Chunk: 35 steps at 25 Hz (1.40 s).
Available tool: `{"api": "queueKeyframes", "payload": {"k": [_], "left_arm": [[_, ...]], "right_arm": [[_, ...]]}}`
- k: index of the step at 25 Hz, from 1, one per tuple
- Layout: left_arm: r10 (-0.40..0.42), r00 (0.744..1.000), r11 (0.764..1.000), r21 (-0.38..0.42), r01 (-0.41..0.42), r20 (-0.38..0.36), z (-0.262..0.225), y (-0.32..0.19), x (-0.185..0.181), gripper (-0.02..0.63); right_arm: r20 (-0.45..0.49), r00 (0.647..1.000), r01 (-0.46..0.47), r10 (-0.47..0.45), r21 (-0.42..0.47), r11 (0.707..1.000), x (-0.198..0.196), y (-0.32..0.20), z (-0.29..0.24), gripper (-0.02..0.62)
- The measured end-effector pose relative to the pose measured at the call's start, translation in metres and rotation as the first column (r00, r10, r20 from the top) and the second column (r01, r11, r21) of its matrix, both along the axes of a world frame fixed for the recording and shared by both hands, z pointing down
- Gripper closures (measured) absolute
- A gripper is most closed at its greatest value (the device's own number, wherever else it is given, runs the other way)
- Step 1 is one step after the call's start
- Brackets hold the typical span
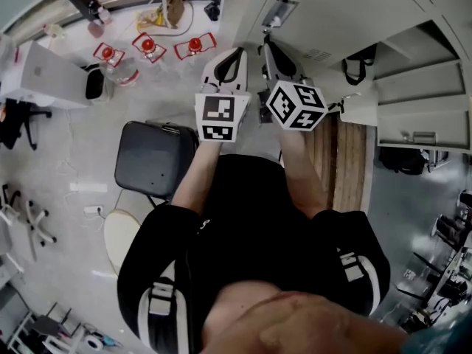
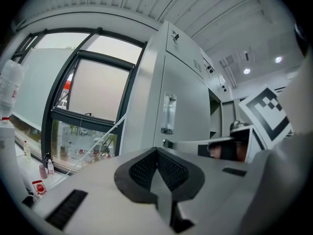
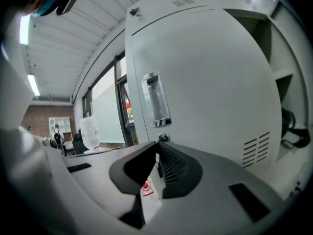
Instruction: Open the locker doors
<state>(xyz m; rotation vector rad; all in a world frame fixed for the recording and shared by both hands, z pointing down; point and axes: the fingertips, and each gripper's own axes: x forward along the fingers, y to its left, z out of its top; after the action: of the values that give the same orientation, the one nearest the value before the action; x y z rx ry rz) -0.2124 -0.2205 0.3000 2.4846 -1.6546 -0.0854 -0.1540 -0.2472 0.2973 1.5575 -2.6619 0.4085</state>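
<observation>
Right gripper [image 3: 156,145] on lock knob [image 3: 163,138], unseen from head view

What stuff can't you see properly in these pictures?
Lock, right gripper view: the shut right gripper partly covers it, so a grip is unclear.
Dark thing in the open locker, right gripper view: cut off by the edge.
Red things on the floor, head view: too small to name.

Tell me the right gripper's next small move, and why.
Probably a gentle pull back toward the person: the right gripper looks closed on the knob under the handle, and that door is not yet open.
</observation>
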Motion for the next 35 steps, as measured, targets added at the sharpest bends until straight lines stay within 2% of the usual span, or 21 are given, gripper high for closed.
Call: {"api": "queueKeyframes", "payload": {"k": [4,7,10,13,15,19,21,24,26,28,31,33,35], "left_arm": [[-0.001,1.000,1.000,-0.005,0.001,-0.004,0.002,0.002,-0.001,0.597],[-0.006,1.000,1.000,-0.010,0.006,-0.002,0.003,0.003,-0.003,0.597],[-0.013,1.000,1.000,-0.011,0.012,-0.001,0.004,0.003,-0.006,0.597],[-0.014,1.000,1.000,-0.015,0.014,-0.006,0.006,0.002,-0.007,0.597],[-0.012,1.000,1.000,-0.015,0.012,-0.008,0.007,0.002,-0.007,0.597],[-0.012,1.000,1.000,-0.012,0.012,-0.008,0.007,0.001,-0.006,0.597],[-0.012,1.000,1.000,-0.012,0.012,-0.009,0.007,0.001,-0.007,0.597],[-0.012,1.000,1.000,-0.011,0.011,-0.019,0.007,0.001,-0.007,0.597],[-0.014,0.999,1.000,-0.010,0.014,-0.031,0.007,0.000,-0.008,0.597],[-0.016,0.999,1.000,-0.009,0.016,-0.035,0.007,-0.001,-0.009,0.597],[-0.020,0.999,1.000,-0.009,0.019,-0.037,0.008,-0.001,-0.011,0.597],[-0.023,0.999,1.000,-0.010,0.023,-0.038,0.008,-0.002,-0.011,0.597],[-0.023,0.999,1.000,-0.012,0.023,-0.039,0.008,-0.002,-0.012,0.597]], "right_arm": [[0.171,0.985,0.016,-0.005,-0.063,0.998,0.003,-0.001,0.001,0.557],[0.292,0.956,0.026,0.006,-0.106,0.994,0.005,-0.001,0.002,0.557],[0.452,0.892,0.056,0.022,-0.158,0.986,0.008,-0.003,0.001,0.558],[0.566,0.824,0.098,0.010,-0.162,0.982,0.006,-0.003,-0.002,0.558],[0.615,0.788,0.103,0.033,-0.184,0.978,0.007,-0.003,0.000,0.558],[0.661,0.748,0.113,0.054,-0.208,0.971,0.013,-0.004,0.004,0.558],[0.732,0.678,0.145,0.065,-0.220,0.965,0.014,-0.004,0.007,0.559],[0.843,0.532,0.203,0.081,-0.220,0.954,0.014,-0.004,0.008,0.560],[0.891,0.443,0.230,0.097,-0.218,0.948,0.015,-0.004,0.010,0.560],[0.922,0.370,0.252,0.111,-0.215,0.944,0.015,-0.005,0.011,0.560],[0.942,0.312,0.268,0.121,-0.209,0.940,0.015,-0.005,0.013,0.560],[0.944,0.307,0.269,0.119,-0.206,0.941,0.015,-0.005,0.013,0.560],[0.941,0.321,0.263,0.111,-0.201,0.944,0.015,-0.005,0.012,0.560]]}}
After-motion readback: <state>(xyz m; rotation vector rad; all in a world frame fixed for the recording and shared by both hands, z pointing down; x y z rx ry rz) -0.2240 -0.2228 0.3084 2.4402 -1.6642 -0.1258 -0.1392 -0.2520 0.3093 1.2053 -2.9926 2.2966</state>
